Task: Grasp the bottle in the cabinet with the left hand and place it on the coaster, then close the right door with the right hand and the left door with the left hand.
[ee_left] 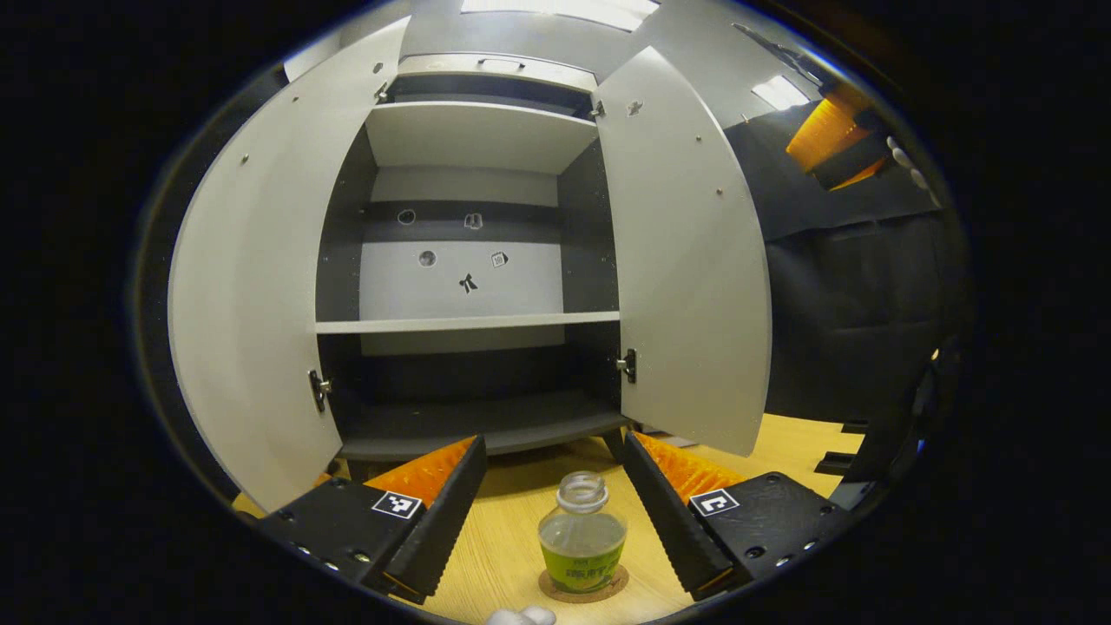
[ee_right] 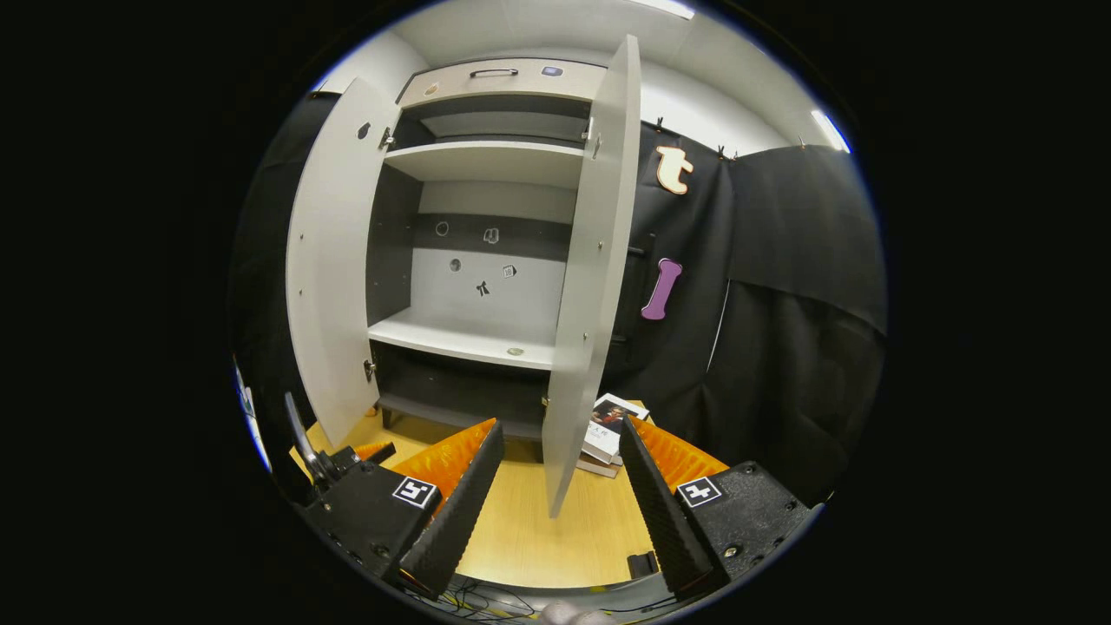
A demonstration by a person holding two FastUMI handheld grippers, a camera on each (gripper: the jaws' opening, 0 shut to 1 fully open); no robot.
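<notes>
Bottle (ee_left: 581, 531) placement looks finished in the left gripper view: it stands upright on the round coaster (ee_left: 582, 588), on the wooden table (ee_left: 486, 564) just in front of the cabinet (ee_left: 473, 286), capless and part full of greenish liquid. The left gripper (ee_left: 555, 512) has its jaws released, one finger on each side of the bottle and neither touching it. Both cabinet doors stand wide, the left door (ee_left: 252, 330) and the right door (ee_left: 686, 286), and the shelves inside hold no bottle. Up and to the right of the cabinet, an orange finger of the other gripper shows against the dark cloth. In the right gripper view, the right gripper (ee_right: 555, 495) also has its jaws spread and holds nothing; the right door (ee_right: 586, 286) is seen nearly edge-on, its lower free corner between the fingers and beyond their tips. A few books (ee_right: 608, 425) lie on the table to the right of the cabinet. The step in hand appears to be closing that door: it would go best with one finger laid flat on the door's outer face near the free edge, pushing steadily along the hinge's arc and clear of the bottle.
</notes>
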